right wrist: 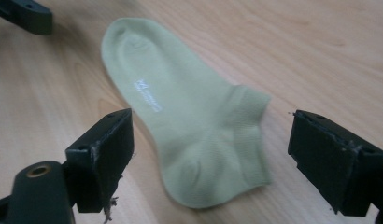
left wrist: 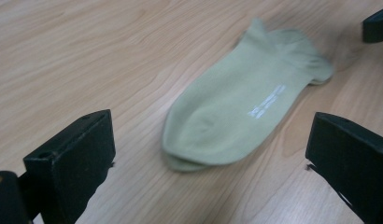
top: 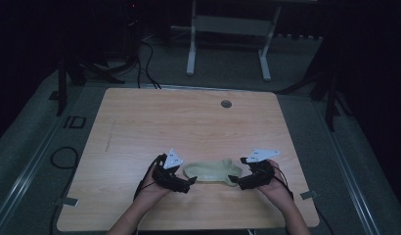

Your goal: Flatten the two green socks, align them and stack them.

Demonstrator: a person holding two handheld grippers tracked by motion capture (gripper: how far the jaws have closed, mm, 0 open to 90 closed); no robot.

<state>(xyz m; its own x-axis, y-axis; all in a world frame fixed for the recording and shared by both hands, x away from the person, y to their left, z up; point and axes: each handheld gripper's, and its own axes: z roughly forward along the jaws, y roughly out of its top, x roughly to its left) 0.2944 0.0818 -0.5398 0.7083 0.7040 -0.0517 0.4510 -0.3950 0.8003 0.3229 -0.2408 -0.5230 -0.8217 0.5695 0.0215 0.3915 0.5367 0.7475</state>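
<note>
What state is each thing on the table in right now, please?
Sock: lying flat on the table, held by neither gripper.
Left gripper: open, at the sock's toe end.
Right gripper: open, at the sock's cuff end.

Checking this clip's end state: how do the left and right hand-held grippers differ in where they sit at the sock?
The left hand-held gripper sits at the toe end of the pale green sock; the right hand-held gripper sits at the heel and cuff end. The left one's grey plate lies nearer the sock; the right one's points away from it. Both have open jaws, pads off the sock, which lies flat on the table.
</note>
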